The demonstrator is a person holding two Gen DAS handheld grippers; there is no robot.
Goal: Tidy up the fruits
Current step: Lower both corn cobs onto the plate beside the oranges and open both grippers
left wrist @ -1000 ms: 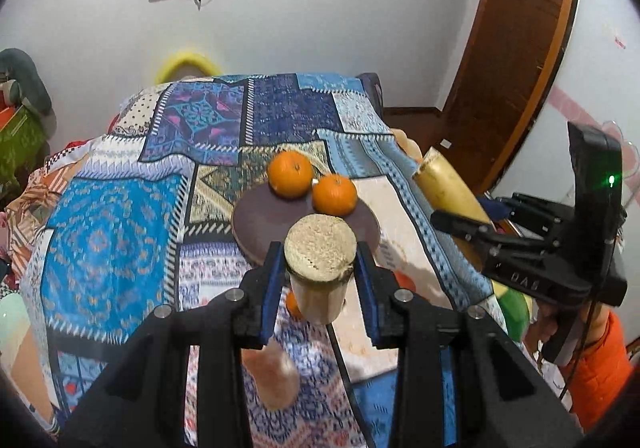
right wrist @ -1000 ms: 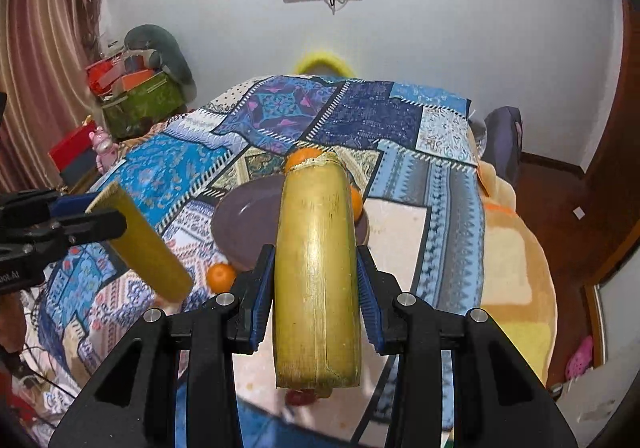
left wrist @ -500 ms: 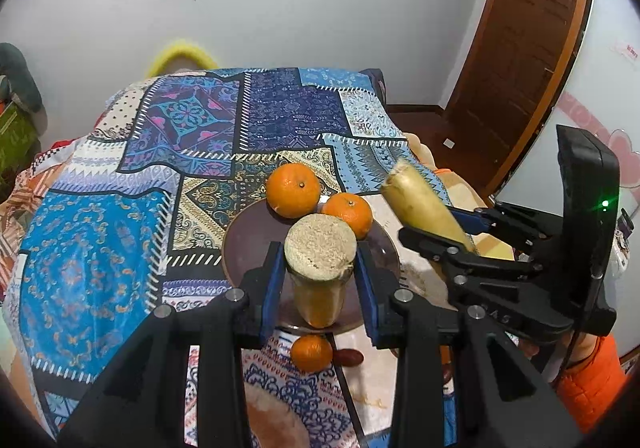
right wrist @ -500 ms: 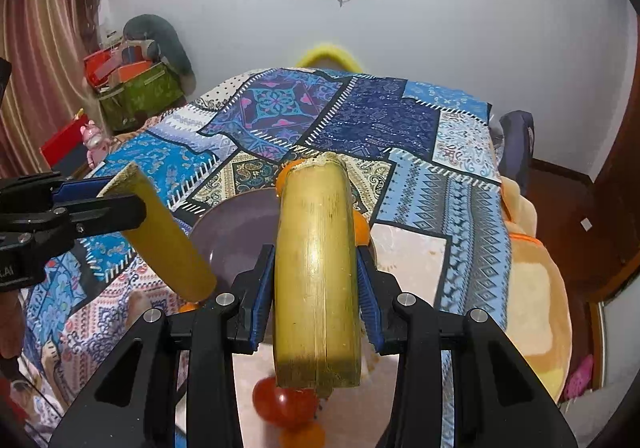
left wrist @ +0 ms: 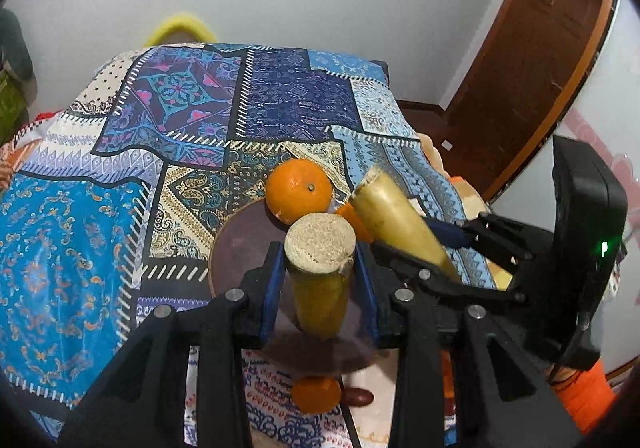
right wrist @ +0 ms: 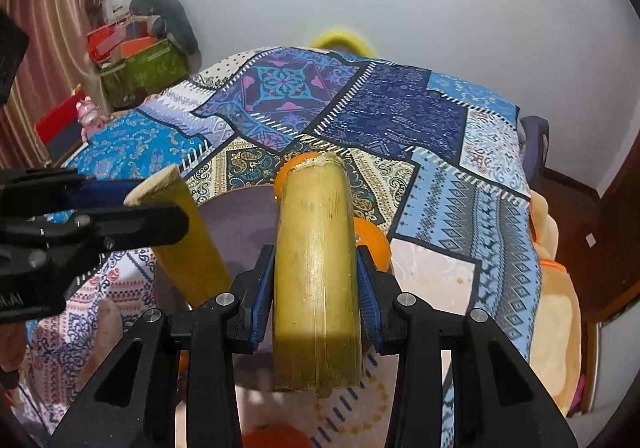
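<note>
Over the plate point(left wrist: 234, 244), left wrist view: the left hand-held gripper point(left wrist: 320, 280) clamps a cane piece point(left wrist: 320, 268), its long axis pointing forward and down at the dish directly beneath. Two oranges point(left wrist: 298, 189) sit at the plate's far rim; the right hand-held gripper point(left wrist: 444, 248) crowds in from the right, its own cane slanting near.

Right wrist view: the right hand-held gripper point(right wrist: 318, 288) grips a second cane point(right wrist: 316, 268), axis forward, over the plate's near edge; the left cane point(right wrist: 180, 232) stands just beside, so collision seems the risk.
</note>
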